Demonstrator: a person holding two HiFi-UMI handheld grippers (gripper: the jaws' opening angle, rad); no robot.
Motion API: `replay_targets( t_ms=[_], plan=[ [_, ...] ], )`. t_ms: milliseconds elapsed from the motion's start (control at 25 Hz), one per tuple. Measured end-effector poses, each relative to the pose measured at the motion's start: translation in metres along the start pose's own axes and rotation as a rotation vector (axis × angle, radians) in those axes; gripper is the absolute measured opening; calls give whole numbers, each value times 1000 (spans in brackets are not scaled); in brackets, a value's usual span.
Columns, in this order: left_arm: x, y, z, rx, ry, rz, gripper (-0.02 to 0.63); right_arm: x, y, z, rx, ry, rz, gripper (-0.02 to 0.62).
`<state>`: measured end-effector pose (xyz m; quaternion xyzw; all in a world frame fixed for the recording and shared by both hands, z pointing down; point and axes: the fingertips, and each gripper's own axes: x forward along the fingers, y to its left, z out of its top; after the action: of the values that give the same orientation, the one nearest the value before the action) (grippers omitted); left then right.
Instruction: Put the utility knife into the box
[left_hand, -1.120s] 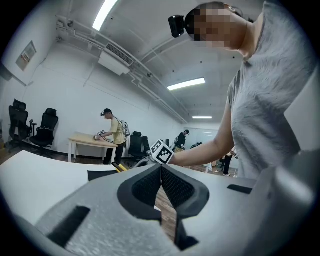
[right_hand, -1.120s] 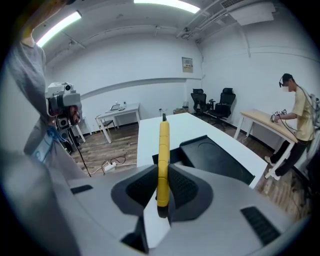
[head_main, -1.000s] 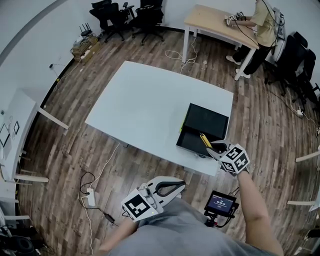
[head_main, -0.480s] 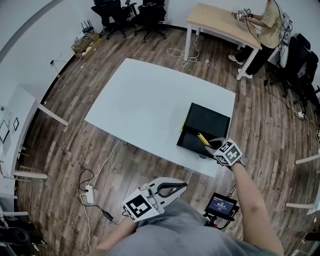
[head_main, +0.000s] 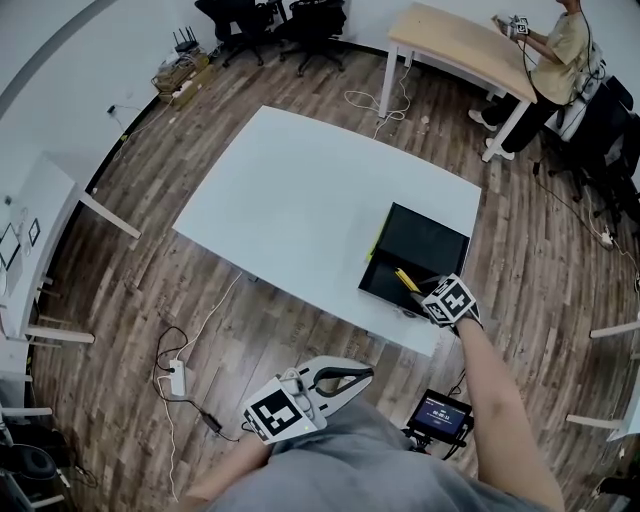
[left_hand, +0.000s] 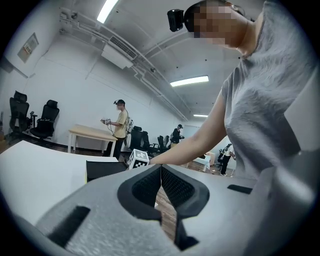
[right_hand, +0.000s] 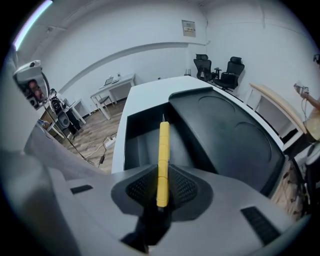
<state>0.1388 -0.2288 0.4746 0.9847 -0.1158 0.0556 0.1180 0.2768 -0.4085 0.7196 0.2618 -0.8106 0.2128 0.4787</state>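
Room: wood-plank floor (head_main: 200, 300) all round, a big white table (head_main: 300, 190) in the middle, and that was where the action was.
Utility knife (right_hand: 162, 155): yellow, pinched near its back end. Its length ran straight out ahead of the jaws and its tip hung over the open compartment of the box (head_main: 425, 240) (whether it touched the bottom, I couldn't tell).
Right gripper (right_hand: 161, 187): clamped on the knife, pads pressed to both its sides, poised at the box's near edge.
Box: black, sitting at the table's near right corner with its lid thrown open. In the right gripper view the lid lay to the right of the compartment, with two round shapes pressed into its inner face.
Left gripper (left_hand: 161, 187): held low by the person's waist, well off the table, jaws brought together with nothing between them.
Person: grey shirt, right forearm (head_main: 495, 390) stretched out towards the box.
Near the feet: a small lit screen (head_main: 442, 408) just beside the right arm, a power strip (head_main: 172, 380) with cables on the floor to the left.
Far side: a wooden desk (head_main: 450, 45) with another person (head_main: 560, 45) standing at it, black office chairs (head_main: 270, 15) along the wall.
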Motion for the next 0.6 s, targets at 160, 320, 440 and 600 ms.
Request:
replay_targets(
  t_ms=[160,320,440,600],
  plan=[
    [-1,-1,-4,-9,5,-3,18,7,5,-1,-57,61,10,81],
    [0,-2,-5,-10,6,-8,18,10,8,-1,-105,113,-1,81],
    [3,-4,-7,-14,10,-13,18,18,5,-3,-171,157,-40,81],
    [4,-3,-7,-17,13,-17,18,25,14,-5,-167,197,-16,81]
  ],
)
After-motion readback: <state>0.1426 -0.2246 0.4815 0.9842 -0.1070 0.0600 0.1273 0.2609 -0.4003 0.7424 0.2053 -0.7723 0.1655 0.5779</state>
